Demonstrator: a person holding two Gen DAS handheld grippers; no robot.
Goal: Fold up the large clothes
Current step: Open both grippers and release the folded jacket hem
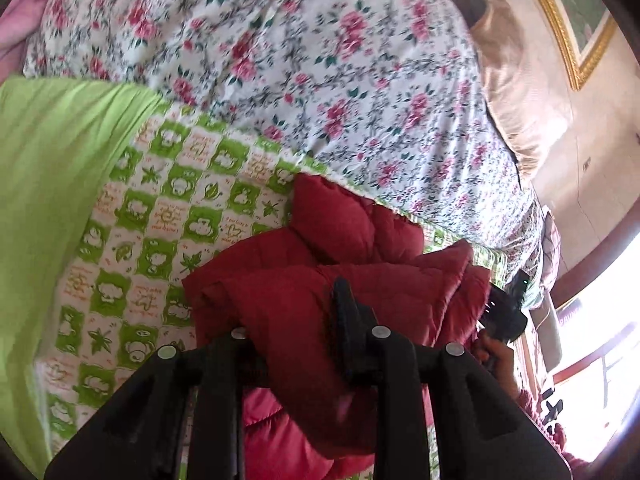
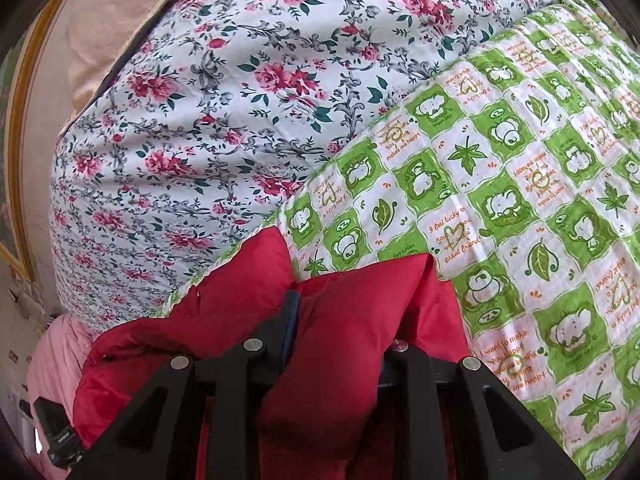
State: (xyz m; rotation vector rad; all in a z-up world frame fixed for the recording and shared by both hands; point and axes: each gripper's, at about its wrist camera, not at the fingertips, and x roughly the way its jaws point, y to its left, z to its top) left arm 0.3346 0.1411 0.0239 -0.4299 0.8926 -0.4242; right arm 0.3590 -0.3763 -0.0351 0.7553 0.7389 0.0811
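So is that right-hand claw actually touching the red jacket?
Touching. The right wrist view shows the red jacket bunched between the right gripper fingers, pressed against both.

You are looking at a red jacket [image 2: 352, 320] of quilted, puffy cloth showing a faint sheen. The hand-held gripper [image 2: 340, 344] arms are looking like matt black plastic with shiny metal pins. The green checked blanket [image 2: 520, 184] is showing a soft, crinkled weave; the floral sheet [image 1: 300, 60] is lying as smooth printed cotton. The picture frame [image 1: 560, 32] is gleaming gilt.
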